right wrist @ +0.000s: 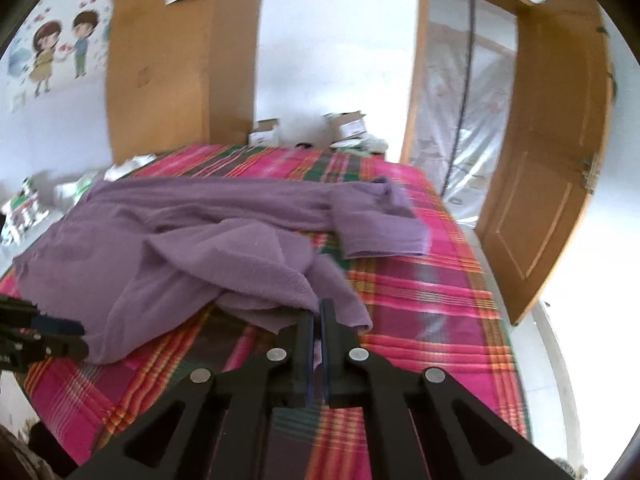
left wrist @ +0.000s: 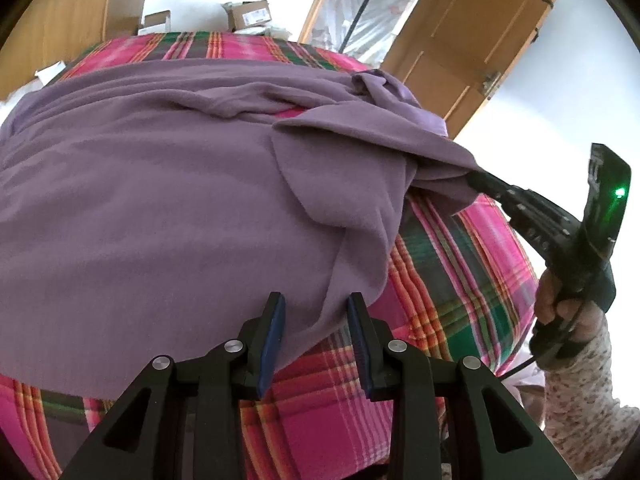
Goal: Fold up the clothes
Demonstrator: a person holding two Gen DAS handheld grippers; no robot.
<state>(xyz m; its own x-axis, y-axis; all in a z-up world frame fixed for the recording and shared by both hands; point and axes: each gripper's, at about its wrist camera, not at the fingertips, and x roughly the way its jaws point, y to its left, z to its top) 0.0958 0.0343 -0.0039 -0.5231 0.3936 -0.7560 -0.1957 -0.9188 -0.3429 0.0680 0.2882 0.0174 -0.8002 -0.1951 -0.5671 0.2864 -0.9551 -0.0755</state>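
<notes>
A purple fleece garment (left wrist: 160, 200) (right wrist: 180, 240) lies spread and rumpled over a bed with a pink plaid cover (left wrist: 460, 280) (right wrist: 420, 300). My left gripper (left wrist: 316, 304) stands open at the garment's near edge. A flap of the fabric lies between its blue pads (left wrist: 276, 320), which do not press on it. It also shows at the left edge of the right wrist view as the left gripper (right wrist: 80, 338). My right gripper (right wrist: 319, 310) is shut on a corner of the purple fabric. In the left wrist view that corner is drawn taut toward the right gripper (left wrist: 474, 178).
A person's hand (left wrist: 560, 308) in a patterned sleeve (left wrist: 580, 400) holds the right gripper's handle. Cardboard boxes (left wrist: 250, 16) (right wrist: 348, 122) sit beyond the bed's far end. An open wooden door (left wrist: 472, 40) (right wrist: 560, 140) stands to the right, a wooden wardrobe (right wrist: 160, 72) at the back left.
</notes>
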